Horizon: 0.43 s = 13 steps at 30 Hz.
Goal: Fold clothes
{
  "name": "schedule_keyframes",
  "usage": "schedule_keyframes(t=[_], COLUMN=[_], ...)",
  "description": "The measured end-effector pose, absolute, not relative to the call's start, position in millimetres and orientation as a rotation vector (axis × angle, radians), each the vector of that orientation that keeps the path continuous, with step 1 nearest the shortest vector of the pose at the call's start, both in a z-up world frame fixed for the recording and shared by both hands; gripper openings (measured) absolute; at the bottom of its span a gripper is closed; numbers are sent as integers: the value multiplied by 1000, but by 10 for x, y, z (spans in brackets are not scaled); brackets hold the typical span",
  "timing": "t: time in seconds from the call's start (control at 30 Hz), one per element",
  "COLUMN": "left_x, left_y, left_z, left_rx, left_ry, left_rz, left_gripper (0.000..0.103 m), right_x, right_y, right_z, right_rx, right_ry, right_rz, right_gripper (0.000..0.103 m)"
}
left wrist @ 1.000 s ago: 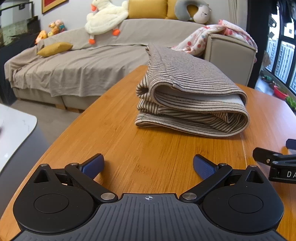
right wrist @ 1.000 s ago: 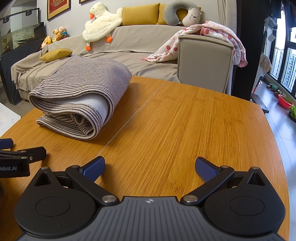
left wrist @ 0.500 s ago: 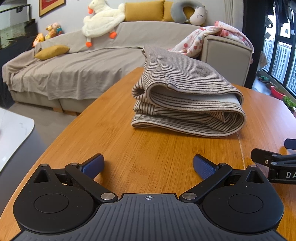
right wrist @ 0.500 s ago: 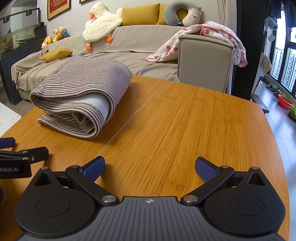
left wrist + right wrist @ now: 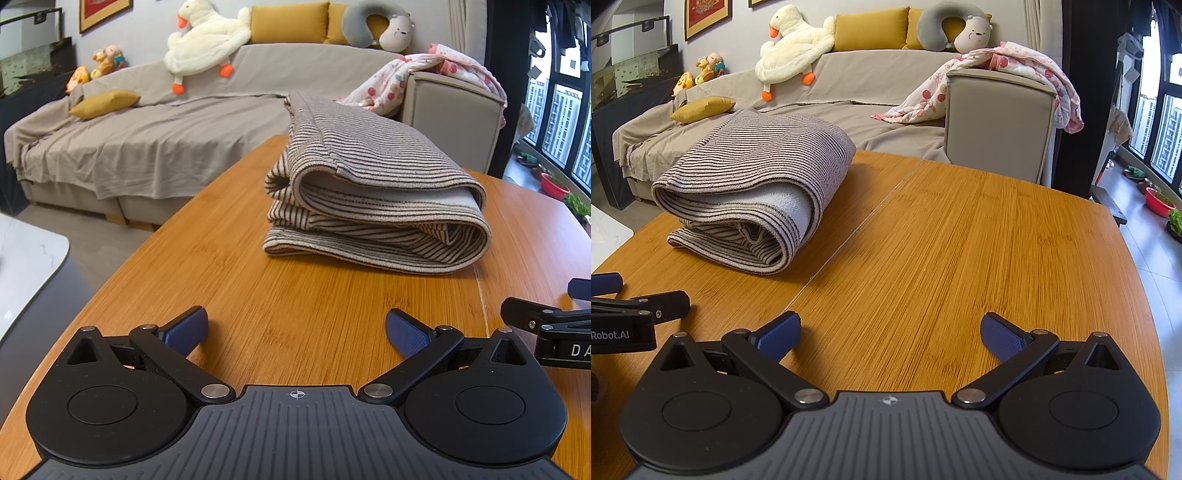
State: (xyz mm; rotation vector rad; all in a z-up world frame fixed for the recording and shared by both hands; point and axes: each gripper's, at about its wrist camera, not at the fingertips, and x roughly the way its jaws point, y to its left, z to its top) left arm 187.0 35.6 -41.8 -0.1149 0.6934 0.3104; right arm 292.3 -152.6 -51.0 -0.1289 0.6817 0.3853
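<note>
- The left tool is seen low over the wooden worktop, its 2 blue-padded fingers spread wide with only bare wood between them.
- The right tool is held likewise over the worktop, its fingers set far apart and nothing gripped.
- A striped garment is laid on the worktop as a thick folded bundle, well ahead of the left tool and slightly to its right, touched by neither tool.
- In the right wrist view the same striped garment is found toward the far left of the worktop, with the rolled fold turned toward the camera and a plain grey inner face exposed at its end.
- A seam across the worktop is seen running just beside the bundle's right edge.
- The right tool's black linkage is caught at the right border of the left wrist view; the left tool's linkage is caught at the left border of the right wrist view.
- Beyond the worktop a grey-covered sofa is shown, with a white plush goose, yellow cushions and a floral blanket draped over its arm.
</note>
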Motion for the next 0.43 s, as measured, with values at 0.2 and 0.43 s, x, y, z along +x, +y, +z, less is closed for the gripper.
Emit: schedule_keyframes(t=[0.2, 0.43], left_x=[1875, 1861], left_y=[353, 364], left_z=[-418, -416], left_rx=[-116, -118], left_ry=[693, 691], left_rz=[312, 313], left_gripper=[103, 103], right_x=[2918, 2919], right_y=[-1524, -1524], right_z=[-510, -511], right_rx=[-129, -129], right_ry=[682, 681], right_rz=[385, 385], right_gripper=[103, 103])
